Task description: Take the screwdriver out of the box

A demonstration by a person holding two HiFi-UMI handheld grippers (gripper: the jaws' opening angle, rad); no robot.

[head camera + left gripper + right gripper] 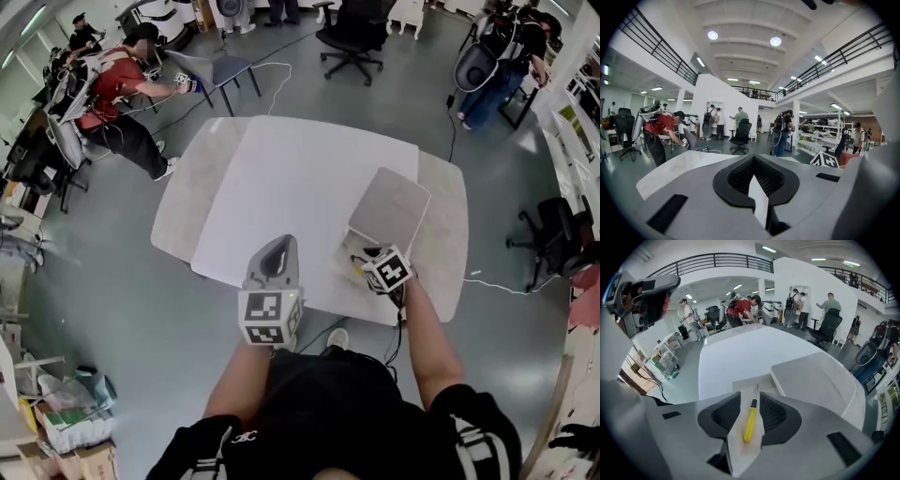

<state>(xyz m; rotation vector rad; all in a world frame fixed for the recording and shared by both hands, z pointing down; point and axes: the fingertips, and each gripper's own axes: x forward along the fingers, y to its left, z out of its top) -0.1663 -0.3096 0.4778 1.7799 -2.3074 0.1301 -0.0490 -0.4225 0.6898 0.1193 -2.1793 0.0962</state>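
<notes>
Here, your right claw (749, 397) stands spread astride the screwdriver (750, 420) in the box (740, 383), its shaft pointing away along the jaws; your left claw (753, 161), pressed together, sits farther off.

The screwdriver (750, 420) has a yellow handle, the box (820, 380) is pale grey, the table (300, 178) white.

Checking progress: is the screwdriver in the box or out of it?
In. The yellow screwdriver lies flat on the floor of the box, between the open jaws of the right gripper, which are not clamped on it.
</notes>
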